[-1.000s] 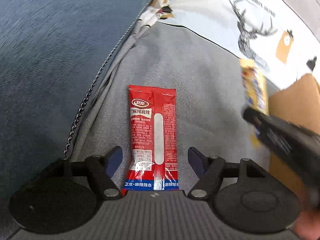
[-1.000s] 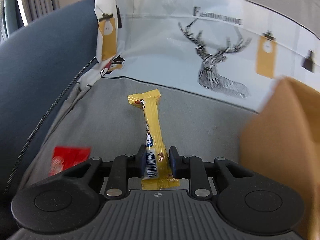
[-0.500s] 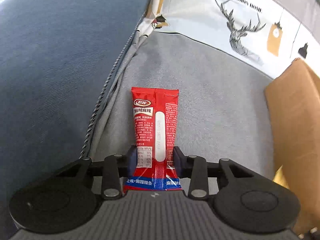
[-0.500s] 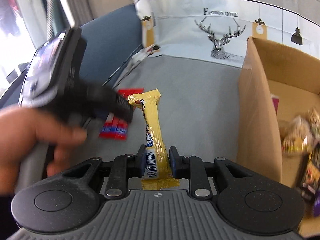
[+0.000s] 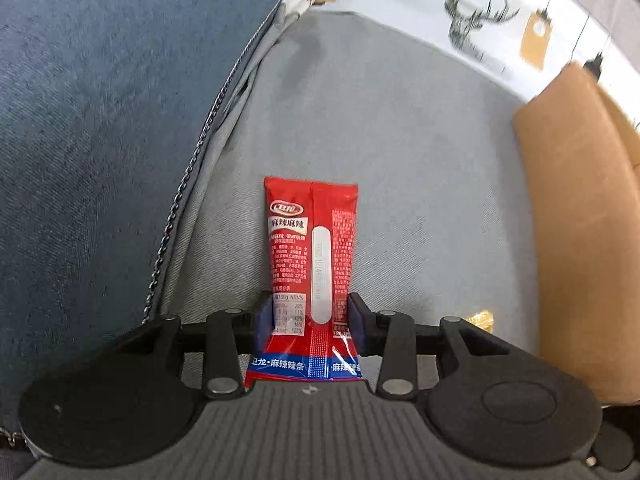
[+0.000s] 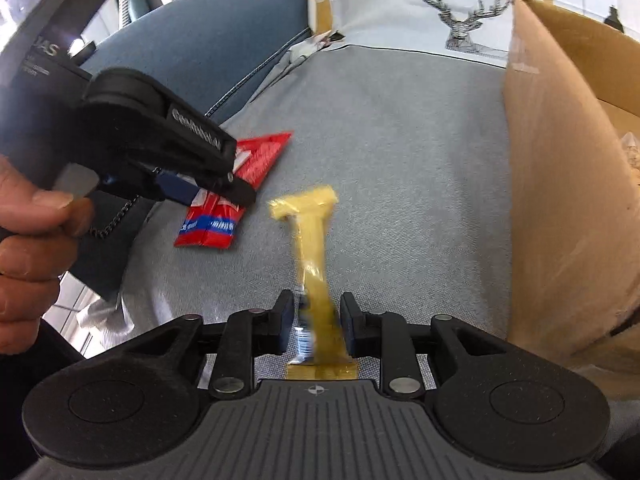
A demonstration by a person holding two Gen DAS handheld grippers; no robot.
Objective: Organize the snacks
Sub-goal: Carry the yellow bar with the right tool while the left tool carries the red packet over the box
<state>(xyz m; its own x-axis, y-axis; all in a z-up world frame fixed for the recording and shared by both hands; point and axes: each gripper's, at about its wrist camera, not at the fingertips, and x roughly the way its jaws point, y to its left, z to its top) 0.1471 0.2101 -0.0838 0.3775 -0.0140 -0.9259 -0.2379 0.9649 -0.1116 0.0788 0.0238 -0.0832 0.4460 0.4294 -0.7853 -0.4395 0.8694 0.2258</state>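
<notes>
Left black plastic two-finger tool [image 5: 310,316]: blue pads, silver pivot screws, ribbed grey base, round black side housings. Right tool [image 6: 314,320]: identical build. Bare hand [image 6: 28,240] grips the left tool's body, which carries white lettering.

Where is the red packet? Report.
Left wrist view, centre: red packet in the left gripper, whose jaws just closed on it, over the grey cushion, left of the cardboard box.

The left gripper [image 5: 310,320] points steeply down, its blue pads [image 5: 262,320] pressed against both sides of a red packet [image 5: 310,248], and a bare hand [image 6: 28,236] grips its handle with fingers curled. The right gripper [image 6: 316,320] tilts down less steeply; its jaws have just been opening, with a gap at each side of the yellow bar [image 6: 314,264] between them.
</notes>
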